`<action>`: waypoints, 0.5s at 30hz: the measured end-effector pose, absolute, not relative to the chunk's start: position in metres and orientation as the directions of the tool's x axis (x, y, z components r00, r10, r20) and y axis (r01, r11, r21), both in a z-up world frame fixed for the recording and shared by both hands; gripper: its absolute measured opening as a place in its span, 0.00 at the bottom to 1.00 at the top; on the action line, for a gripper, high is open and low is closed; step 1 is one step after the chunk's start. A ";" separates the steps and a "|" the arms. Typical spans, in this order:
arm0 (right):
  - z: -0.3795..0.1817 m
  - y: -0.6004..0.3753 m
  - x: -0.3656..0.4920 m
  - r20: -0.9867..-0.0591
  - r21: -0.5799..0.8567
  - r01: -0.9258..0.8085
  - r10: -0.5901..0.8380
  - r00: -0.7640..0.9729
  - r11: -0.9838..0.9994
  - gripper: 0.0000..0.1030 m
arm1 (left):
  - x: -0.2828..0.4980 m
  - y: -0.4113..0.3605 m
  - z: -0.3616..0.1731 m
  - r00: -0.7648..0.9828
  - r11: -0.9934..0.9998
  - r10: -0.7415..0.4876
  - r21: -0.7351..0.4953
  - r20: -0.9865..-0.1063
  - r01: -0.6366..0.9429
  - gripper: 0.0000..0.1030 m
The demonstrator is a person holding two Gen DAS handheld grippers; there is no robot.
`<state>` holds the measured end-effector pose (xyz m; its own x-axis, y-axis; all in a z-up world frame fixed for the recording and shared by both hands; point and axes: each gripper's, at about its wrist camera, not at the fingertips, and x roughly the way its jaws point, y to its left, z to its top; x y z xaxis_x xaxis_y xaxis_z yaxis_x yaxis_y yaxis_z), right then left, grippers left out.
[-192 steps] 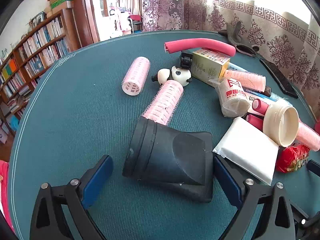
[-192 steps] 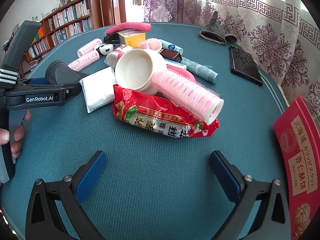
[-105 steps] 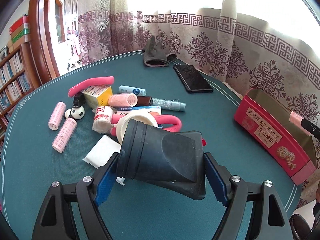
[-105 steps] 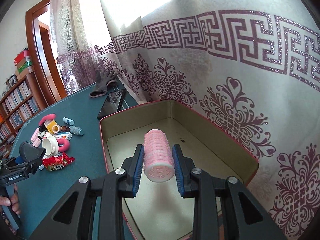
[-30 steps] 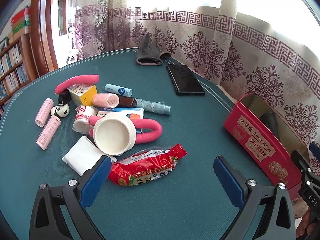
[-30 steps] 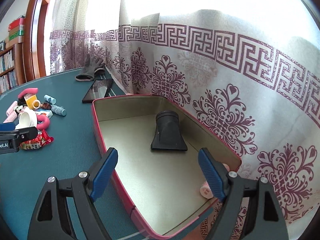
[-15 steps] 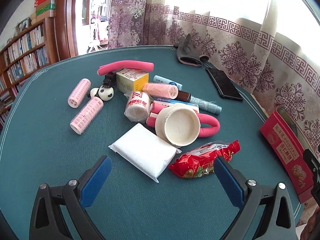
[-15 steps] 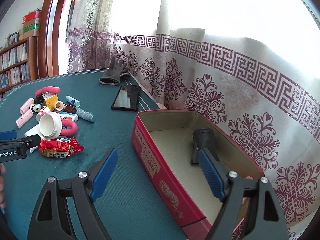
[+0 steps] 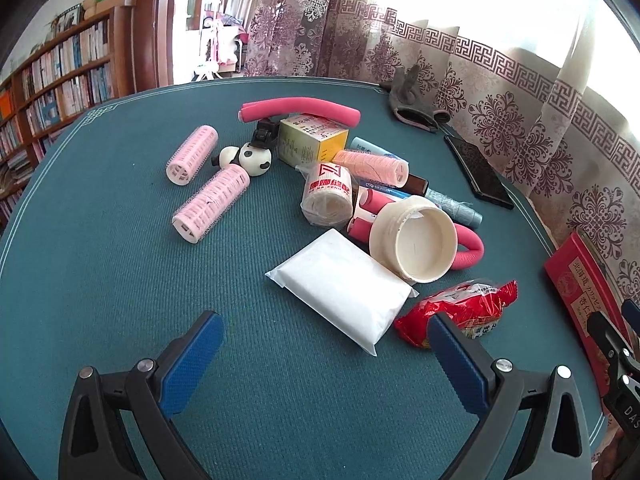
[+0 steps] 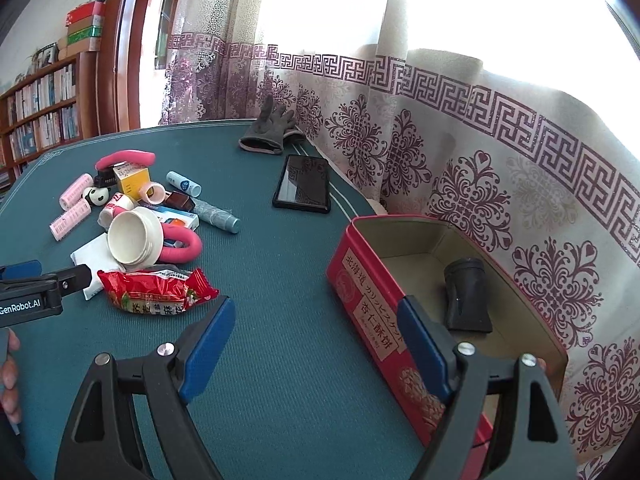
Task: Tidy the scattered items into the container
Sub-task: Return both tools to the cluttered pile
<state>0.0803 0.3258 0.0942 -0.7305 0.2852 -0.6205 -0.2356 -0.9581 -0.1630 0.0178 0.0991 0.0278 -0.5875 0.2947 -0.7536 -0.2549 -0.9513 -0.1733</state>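
My left gripper [image 9: 324, 354] is open and empty, just in front of a white packet [image 9: 340, 286] and a red snack bag [image 9: 460, 312]. Behind them lie a cream jar lid [image 9: 416, 238], pink hair rollers [image 9: 210, 204], a pink foam tube [image 9: 300, 108], a yellow box [image 9: 312, 140] and a panda toy [image 9: 256, 156]. My right gripper [image 10: 316, 340] is open and empty beside the red tin [image 10: 372, 300] at the table's right edge. A black nozzle [image 10: 466, 294] lies inside the tin. The snack bag also shows in the right wrist view [image 10: 156, 290].
A black phone [image 10: 304, 184] and a grey glove [image 10: 270, 134] lie near the curtain at the far side. Bookshelves [image 9: 60, 80] stand to the left. The left gripper's side [image 10: 44, 284] shows at the left of the right wrist view.
The black nozzle and a pink roller went into the tin and both grippers opened. My left gripper has moved back close to the pile; my right has pulled back from over the tin.
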 end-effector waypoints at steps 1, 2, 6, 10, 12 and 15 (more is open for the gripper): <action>0.092 0.325 0.078 -0.630 -0.157 -0.232 0.278 -0.725 -0.960 0.83 | 0.018 0.099 0.027 -0.587 -0.952 0.292 -0.171 -0.755 -0.253 1.00; 0.090 0.325 0.075 -0.640 -0.151 -0.229 0.271 -0.719 -0.962 0.83 | 0.018 0.099 0.026 -0.587 -0.953 0.288 -0.168 -0.756 -0.251 1.00; 0.081 0.323 0.066 -0.673 -0.136 -0.220 0.254 -0.695 -0.966 0.83 | 0.016 0.098 0.022 -0.584 -0.956 0.278 -0.160 -0.763 -0.246 1.00; 0.076 0.321 0.060 -0.687 -0.139 -0.215 0.251 -0.682 -0.967 0.83 | 0.014 0.099 0.018 -0.575 -0.956 0.274 -0.155 -0.771 -0.248 1.00; 0.074 0.321 0.058 -0.693 -0.134 -0.209 0.243 -0.679 -0.969 0.83 | 0.013 0.099 0.016 -0.570 -0.956 0.272 -0.152 -0.775 -0.249 1.00; 0.071 0.321 0.054 -0.701 -0.129 -0.203 0.233 -0.673 -0.971 0.83 | 0.012 0.100 0.013 -0.563 -0.957 0.270 -0.152 -0.781 -0.248 1.00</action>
